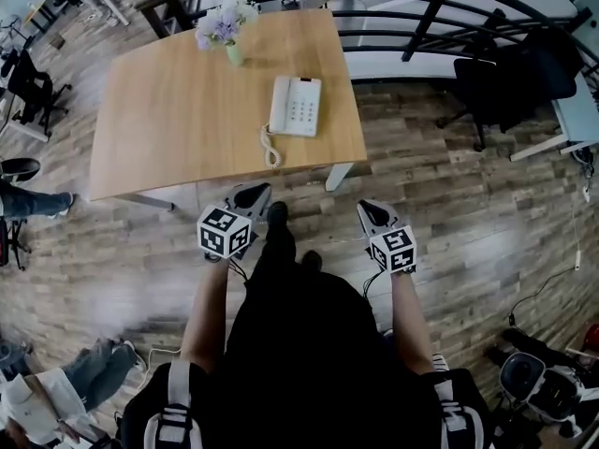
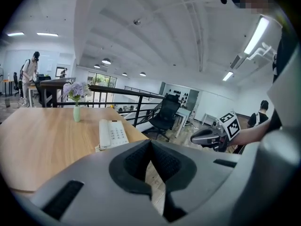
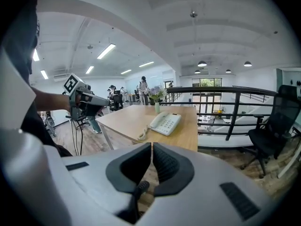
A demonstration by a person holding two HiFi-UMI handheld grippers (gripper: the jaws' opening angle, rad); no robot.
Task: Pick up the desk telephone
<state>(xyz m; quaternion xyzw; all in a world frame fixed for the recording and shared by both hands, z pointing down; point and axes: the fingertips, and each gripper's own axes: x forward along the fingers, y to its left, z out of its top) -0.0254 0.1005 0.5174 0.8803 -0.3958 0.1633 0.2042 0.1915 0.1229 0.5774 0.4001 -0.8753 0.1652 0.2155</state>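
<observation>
A white desk telephone [image 1: 296, 106] lies on the wooden table [image 1: 178, 120] near its right front corner, handset on its left side and a coiled cord [image 1: 270, 148] trailing toward the front edge. The telephone [image 2: 112, 133] also shows in the left gripper view, and the telephone [image 3: 165, 123] in the right gripper view. My left gripper [image 1: 255, 195] is shut and empty, held in front of the table's near edge. My right gripper [image 1: 370, 210] is shut and empty too, further right over the floor. Both point at the table, well short of the phone.
A vase of pale flowers [image 1: 227, 28] stands at the table's back edge. A black railing [image 1: 412, 12] runs behind the table, with a black office chair [image 1: 510, 87] at the right. People's legs [image 1: 37, 201] show at the left. Wood floor [image 1: 468, 204] surrounds the table.
</observation>
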